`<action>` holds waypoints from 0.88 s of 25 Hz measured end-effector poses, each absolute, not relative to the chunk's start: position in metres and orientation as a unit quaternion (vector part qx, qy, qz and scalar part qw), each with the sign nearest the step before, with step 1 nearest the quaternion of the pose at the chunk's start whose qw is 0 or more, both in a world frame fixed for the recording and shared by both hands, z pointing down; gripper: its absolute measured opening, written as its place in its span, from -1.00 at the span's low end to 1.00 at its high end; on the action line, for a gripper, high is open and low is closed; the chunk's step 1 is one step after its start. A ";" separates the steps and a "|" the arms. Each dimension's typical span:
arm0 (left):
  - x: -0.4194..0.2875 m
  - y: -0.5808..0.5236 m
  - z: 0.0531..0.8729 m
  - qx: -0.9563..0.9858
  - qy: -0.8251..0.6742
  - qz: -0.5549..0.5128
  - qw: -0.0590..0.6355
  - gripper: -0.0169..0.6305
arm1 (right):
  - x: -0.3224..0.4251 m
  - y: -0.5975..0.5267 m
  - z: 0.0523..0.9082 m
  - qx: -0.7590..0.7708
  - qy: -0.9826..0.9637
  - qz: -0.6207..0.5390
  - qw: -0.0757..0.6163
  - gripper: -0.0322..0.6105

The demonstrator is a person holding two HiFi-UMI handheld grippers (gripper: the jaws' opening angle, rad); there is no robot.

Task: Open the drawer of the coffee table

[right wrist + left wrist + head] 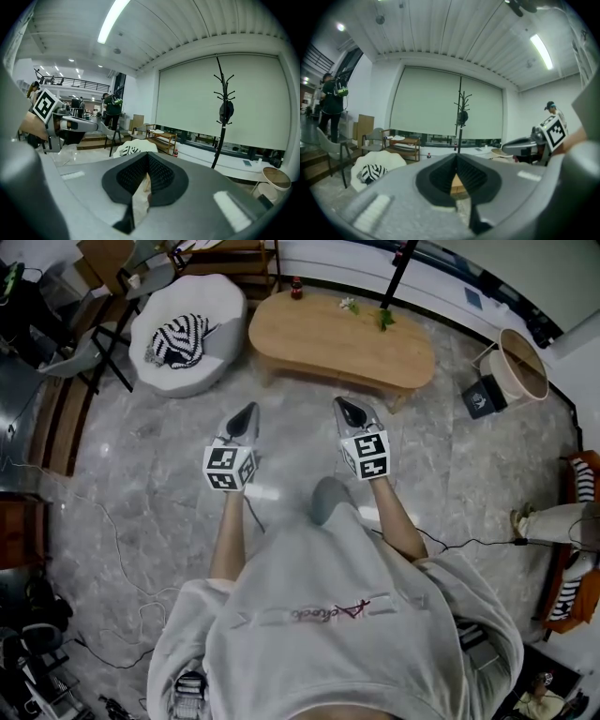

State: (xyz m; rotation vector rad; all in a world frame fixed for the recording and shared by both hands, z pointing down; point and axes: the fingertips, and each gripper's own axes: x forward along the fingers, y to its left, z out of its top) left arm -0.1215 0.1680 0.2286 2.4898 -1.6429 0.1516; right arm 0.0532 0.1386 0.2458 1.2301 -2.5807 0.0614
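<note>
A low oval wooden coffee table stands on the marble floor ahead of me; no drawer shows from above. My left gripper and my right gripper are held side by side, pointing at the table and short of its near edge. Both are shut with nothing between the jaws. In the left gripper view a sliver of the wooden table shows past the closed tips of the left gripper. The right gripper looks along its closed jaws toward a white seat.
A white beanbag seat with a striped black-and-white cloth sits left of the table. A small bottle and a little plant stand on the tabletop. A round basket is at the right, and a coat stand behind the table. Cables trail over the floor.
</note>
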 end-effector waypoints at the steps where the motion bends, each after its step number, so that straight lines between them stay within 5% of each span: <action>1: -0.122 0.167 0.229 0.831 -0.548 0.051 0.078 -0.95 | 0.053 0.138 0.247 0.425 -0.894 0.022 0.141 -0.89; 22: -0.123 0.033 0.235 0.827 -0.553 0.063 0.081 -0.95 | 0.043 -0.001 0.257 0.410 -0.901 0.030 0.137 -0.89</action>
